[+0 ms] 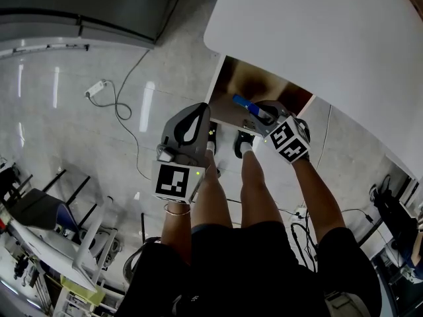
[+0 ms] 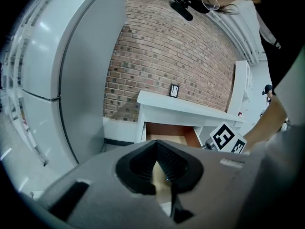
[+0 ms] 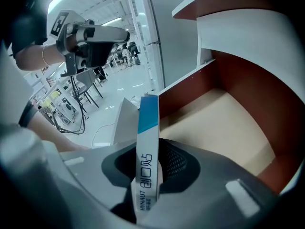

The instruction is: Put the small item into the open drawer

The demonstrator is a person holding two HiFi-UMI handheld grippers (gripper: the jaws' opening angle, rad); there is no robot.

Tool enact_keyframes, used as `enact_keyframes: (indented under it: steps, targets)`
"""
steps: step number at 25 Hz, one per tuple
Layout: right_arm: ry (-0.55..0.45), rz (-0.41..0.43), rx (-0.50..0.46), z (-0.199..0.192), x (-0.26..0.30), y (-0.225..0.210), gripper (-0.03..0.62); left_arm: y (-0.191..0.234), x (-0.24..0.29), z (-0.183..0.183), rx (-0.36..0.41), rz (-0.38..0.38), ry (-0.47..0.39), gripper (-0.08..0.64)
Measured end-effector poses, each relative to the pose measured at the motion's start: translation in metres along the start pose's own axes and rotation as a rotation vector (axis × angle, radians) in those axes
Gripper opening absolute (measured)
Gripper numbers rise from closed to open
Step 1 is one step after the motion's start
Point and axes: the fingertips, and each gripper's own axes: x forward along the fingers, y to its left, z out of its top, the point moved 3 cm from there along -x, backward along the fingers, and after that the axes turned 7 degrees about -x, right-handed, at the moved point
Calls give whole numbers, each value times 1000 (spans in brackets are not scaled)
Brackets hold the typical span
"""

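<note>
The small item is a slim white and blue box (image 3: pixel 147 142) (image 1: pixel 246 104). My right gripper (image 3: pixel 148 173) (image 1: pixel 255 113) is shut on its lower end and holds it upright just above the open drawer (image 3: pixel 224 123) (image 1: pixel 232 84). The drawer has brown walls and a bare beige floor, and it juts out from under the white desk (image 1: pixel 330 38). My left gripper (image 1: pixel 188 129) (image 2: pixel 159 168) hangs to the left of the drawer front, shut, with nothing in it. From the left gripper view the drawer (image 2: pixel 167 130) lies ahead, with the right gripper's marker cube (image 2: pixel 228 138) beside it.
A power strip with a cable (image 1: pixel 96 88) lies on the shiny floor to the left. A grey cabinet (image 1: pixel 79 12) stands at the far left, and chairs and racks (image 1: pixel 39 210) crowd the lower left. The person's legs (image 1: pixel 254 190) stand before the drawer. A brick wall (image 2: pixel 181 56) rises behind the desk.
</note>
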Motion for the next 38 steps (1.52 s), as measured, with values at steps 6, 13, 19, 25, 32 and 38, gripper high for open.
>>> enact_keyframes:
  steps: [6,13,19,25,32,38]
  targets:
    - [39,10,-7,-4,10,-1,89,5,-5,-2,-9,11,0,-3]
    - [87,27,-26,-8,20,-3,91,4,-7,-4,1,2,5,-3]
    - [138,36,-57,-12,31,-7,91,1,-8,-6,-3,2,2,-3]
    - [182,51,-91,-17,41,-7,91,2,-17,-11,-6,11,5,-3]
    - [221,65,-94,-24,47,-3,97,-1,-28,-14,-6,17,6,-3]
    - [259,70,-113,-32,54,-2,107,2,-32,-19,-8,26,12,-3]
